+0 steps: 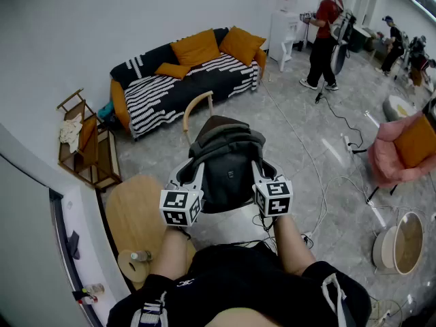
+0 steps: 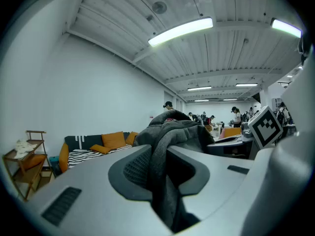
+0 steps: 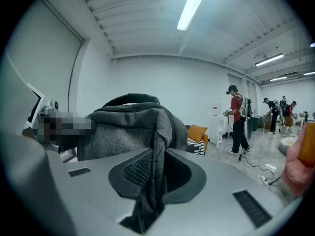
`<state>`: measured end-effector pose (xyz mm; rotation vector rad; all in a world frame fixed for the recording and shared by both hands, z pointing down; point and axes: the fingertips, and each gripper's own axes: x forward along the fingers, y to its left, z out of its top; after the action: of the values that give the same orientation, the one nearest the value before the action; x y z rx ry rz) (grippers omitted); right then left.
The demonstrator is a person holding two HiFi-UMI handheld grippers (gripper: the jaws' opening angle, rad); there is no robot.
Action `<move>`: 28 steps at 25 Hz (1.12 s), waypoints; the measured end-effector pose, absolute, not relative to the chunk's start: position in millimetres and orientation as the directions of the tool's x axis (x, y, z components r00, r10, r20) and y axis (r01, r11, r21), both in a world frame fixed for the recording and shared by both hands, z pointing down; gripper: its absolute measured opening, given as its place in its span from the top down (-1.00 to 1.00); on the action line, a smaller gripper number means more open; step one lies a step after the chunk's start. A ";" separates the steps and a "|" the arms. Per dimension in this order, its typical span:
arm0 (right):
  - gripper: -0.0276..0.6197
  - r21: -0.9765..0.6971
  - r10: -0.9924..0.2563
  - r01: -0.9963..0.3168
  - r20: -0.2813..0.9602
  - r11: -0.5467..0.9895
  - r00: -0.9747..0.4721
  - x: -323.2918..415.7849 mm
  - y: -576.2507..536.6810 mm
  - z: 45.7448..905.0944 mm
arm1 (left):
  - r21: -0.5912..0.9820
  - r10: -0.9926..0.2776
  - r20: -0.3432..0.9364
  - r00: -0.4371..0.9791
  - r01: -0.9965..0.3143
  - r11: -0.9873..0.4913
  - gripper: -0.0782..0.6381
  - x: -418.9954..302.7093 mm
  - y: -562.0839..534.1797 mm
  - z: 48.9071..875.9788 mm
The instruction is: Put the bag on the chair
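Note:
A dark grey backpack (image 1: 228,162) hangs in front of me, held up between both grippers. My left gripper (image 1: 193,174) is shut on a fold of the bag's fabric (image 2: 162,181) at its left side. My right gripper (image 1: 257,172) is shut on a strap or fold of the bag (image 3: 152,181) at its right side. The bag's bulk (image 3: 128,127) rises just beyond the jaws. The chair's curved wooden back (image 1: 196,107) shows just beyond the bag, and a white seat (image 1: 231,227) lies below the bag.
A striped sofa (image 1: 184,80) with orange cushions stands against the far wall. To the left are a wooden shelf (image 1: 85,142) and a round wooden table (image 1: 136,213) with a bottle (image 1: 141,256). A pink armchair (image 1: 402,152), floor cables and people (image 1: 325,36) are to the right.

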<state>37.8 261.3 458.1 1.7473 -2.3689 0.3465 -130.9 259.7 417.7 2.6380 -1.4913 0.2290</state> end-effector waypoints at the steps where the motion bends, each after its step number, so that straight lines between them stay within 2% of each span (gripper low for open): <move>1: 0.69 -0.079 -0.913 -0.956 0.283 0.284 -0.295 39.3 261.0 459.6 | 0.025 -0.841 0.189 0.507 -0.858 -0.513 0.54 -130.5 259.1 420.2; 9: 0.69 -0.090 -0.914 -0.958 0.286 0.274 -0.288 45.8 257.3 462.7 | 0.052 -0.830 0.213 0.516 -0.854 -0.517 0.54 -126.8 253.1 427.6; 19: 0.69 -0.126 -0.932 -0.949 0.189 0.289 -0.309 40.3 259.5 455.3 | 0.019 -0.846 0.162 0.508 -0.859 -0.512 0.54 -131.4 256.9 418.4; 25: 0.68 -0.154 -0.922 -0.942 0.209 0.299 -0.327 118.9 251.0 456.9 | 0.032 -0.856 0.191 0.480 -0.875 -0.483 0.54 -52.6 253.7 420.3; 28: 0.68 -0.153 -0.919 -0.942 0.220 0.297 -0.326 132.1 242.0 461.3 | 0.053 -0.852 0.202 0.482 -0.874 -0.482 0.54 -40.4 243.5 427.1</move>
<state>132.1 242.0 461.3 1.7682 -2.4564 0.3900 -40.4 243.5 427.1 2.5738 -1.5104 0.2232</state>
